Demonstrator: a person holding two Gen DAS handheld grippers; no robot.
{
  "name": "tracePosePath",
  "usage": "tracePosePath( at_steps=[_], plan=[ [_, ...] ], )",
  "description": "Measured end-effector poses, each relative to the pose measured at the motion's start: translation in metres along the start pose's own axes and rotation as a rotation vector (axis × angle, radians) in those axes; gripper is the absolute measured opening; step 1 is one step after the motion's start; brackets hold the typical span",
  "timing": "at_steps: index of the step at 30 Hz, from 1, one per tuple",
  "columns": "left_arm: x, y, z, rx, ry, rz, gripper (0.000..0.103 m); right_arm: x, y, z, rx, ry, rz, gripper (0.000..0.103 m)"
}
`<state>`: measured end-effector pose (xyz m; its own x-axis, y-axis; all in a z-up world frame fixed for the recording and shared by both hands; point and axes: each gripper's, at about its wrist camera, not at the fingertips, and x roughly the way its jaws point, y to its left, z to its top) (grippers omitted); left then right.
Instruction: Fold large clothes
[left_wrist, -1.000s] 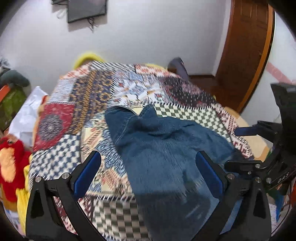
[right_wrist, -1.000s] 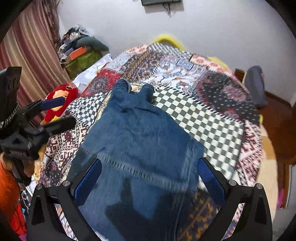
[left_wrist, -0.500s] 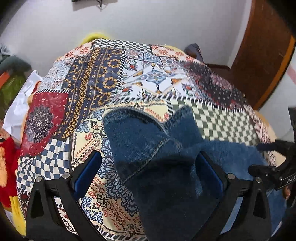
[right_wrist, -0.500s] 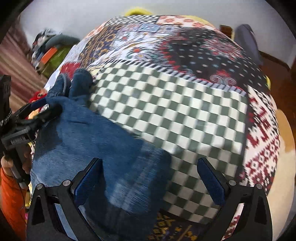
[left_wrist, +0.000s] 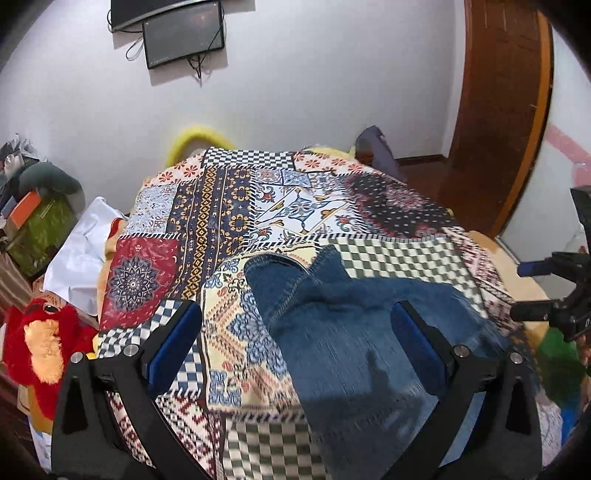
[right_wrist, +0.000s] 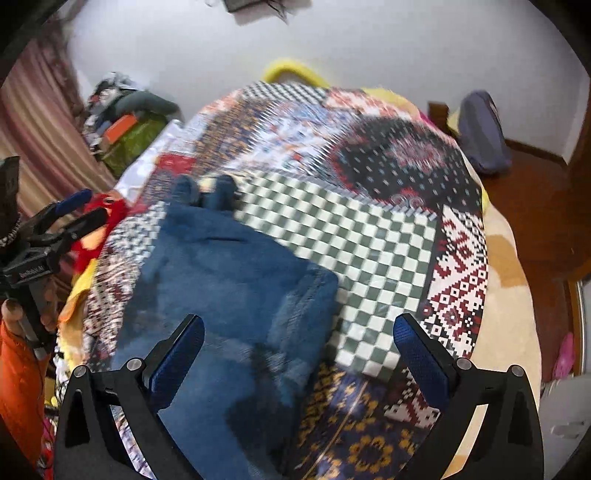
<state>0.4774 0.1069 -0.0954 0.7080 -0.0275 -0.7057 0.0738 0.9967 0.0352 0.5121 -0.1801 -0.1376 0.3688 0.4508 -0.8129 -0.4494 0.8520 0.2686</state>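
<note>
A pair of blue jeans (left_wrist: 354, 332) lies folded on a patchwork bedspread (left_wrist: 236, 206), the leg ends pointing toward the far wall. It also shows in the right wrist view (right_wrist: 229, 280), blurred. My left gripper (left_wrist: 295, 339) is open and empty, held above the near part of the jeans. My right gripper (right_wrist: 299, 354) is open and empty, above the jeans' right edge. Each gripper also appears in the other's view: the right one at the right edge (left_wrist: 554, 291), the left one at the left edge (right_wrist: 55, 225).
A red and yellow plush toy (left_wrist: 40, 339) and a white bag (left_wrist: 81, 254) lie left of the bed. A green box with clutter (right_wrist: 129, 133) stands by the wall. A dark cushion (right_wrist: 480, 129) and a wooden door (left_wrist: 502, 110) are to the right.
Both grippers have pulled back and tilted up from over the bed. The jeans now lie flatter, and more of the far wall shows in both views.
</note>
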Motion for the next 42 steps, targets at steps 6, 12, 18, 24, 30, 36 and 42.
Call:
tracePosePath(
  at_steps=[6,12,18,24,30,36,42],
  plan=[
    [-0.024,0.006,-0.033,-0.071,0.031,-0.078,0.103,-0.031,0.021,-0.022,-0.007,-0.055,0.07,0.102],
    [0.001,0.011,-0.079,-0.166,0.163,-0.153,0.103,-0.018,0.007,-0.047,0.095,-0.024,0.109,0.102],
    [0.044,0.021,-0.116,-0.331,0.304,-0.29,0.103,0.042,-0.029,-0.072,0.261,0.157,0.162,0.102],
    [0.075,0.029,-0.13,-0.503,0.348,-0.453,0.103,0.087,-0.036,-0.076,0.282,0.243,0.241,0.102],
    [0.1,0.03,-0.133,-0.578,0.372,-0.523,0.103,0.111,-0.04,-0.067,0.307,0.249,0.358,0.101],
    [0.117,0.018,-0.127,-0.579,0.395,-0.56,0.103,0.125,-0.034,-0.055,0.292,0.257,0.392,0.097],
    [0.117,0.011,-0.127,-0.609,0.394,-0.607,0.092,0.132,-0.032,-0.053,0.347,0.222,0.371,0.09]
  ],
)
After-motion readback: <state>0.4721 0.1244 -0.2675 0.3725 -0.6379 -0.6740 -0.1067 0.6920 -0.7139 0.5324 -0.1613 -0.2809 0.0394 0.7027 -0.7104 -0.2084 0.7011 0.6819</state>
